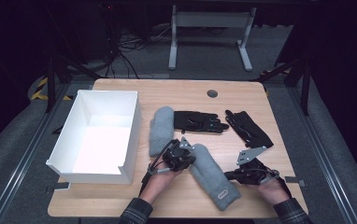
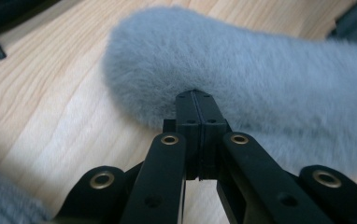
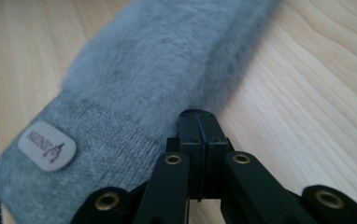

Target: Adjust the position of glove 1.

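The left gripper (image 2: 198, 100) has its jaws pressed together with nothing between them, its tips at the fuzzy rounded end of the near grey mitten (image 1: 211, 175). The right gripper (image 3: 199, 119) is likewise closed and empty, its tips at the mitten's edge near the knitted cuff, not far from the label (image 3: 47, 146). That mitten lies flat and slanted at the front of the table (image 1: 120, 205), between the two hands.

The work looks like gathering the gloves into the white box (image 1: 99, 135). To do it well, both grippers likely need to open first, then bite into the pile from the side, one at each end, so the soft mitten lifts level without sagging.

A second grey mitten (image 1: 160, 128) lies just beside the box wall, close to the left gripper in the high view. Two black gloves (image 1: 200, 122) (image 1: 249, 128) lie farther back, apart from the near mitten. The box stands open at the left with a tall wall to clear; the mitten's cuff sits near the table's front edge, so a drag toward the person risks pushing it off.
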Available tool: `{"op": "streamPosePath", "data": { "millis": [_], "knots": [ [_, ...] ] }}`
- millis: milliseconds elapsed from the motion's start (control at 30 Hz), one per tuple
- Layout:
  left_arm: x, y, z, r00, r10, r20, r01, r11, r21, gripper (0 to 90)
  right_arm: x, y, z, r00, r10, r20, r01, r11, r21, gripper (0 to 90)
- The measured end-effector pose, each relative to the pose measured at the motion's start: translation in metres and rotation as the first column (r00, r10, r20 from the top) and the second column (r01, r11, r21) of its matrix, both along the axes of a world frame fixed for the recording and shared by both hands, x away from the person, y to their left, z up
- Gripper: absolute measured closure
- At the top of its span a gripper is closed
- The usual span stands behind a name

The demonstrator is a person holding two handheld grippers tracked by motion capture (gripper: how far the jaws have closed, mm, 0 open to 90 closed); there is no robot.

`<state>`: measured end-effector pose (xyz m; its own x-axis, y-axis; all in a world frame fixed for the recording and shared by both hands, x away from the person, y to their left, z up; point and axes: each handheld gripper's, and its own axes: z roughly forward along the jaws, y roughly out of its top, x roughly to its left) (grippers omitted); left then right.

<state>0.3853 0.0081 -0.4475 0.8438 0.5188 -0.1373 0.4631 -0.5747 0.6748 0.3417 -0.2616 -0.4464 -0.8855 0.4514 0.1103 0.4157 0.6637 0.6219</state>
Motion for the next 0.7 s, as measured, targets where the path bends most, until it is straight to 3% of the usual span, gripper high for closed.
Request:
{"op": "streamPosePath", "data": {
  "millis": [433, 700],
  "knots": [
    [0.01, -0.015, 0.001, 0.9994, -0.03, -0.017, 0.029, 0.9994, -0.02, 90.0, -0.005, 0.028, -0.003, 0.9957, 0.09, -0.022, -0.089, 0.995, 0.039, 90.0],
    [0.005, -0.017, 0.003, 0.9984, -0.055, -0.013, 0.055, 0.9982, -0.023, 90.0, -0.008, 0.057, -0.005, 0.9897, 0.143, -0.004, -0.142, 0.988, 0.061, 90.0]
  ]
}}
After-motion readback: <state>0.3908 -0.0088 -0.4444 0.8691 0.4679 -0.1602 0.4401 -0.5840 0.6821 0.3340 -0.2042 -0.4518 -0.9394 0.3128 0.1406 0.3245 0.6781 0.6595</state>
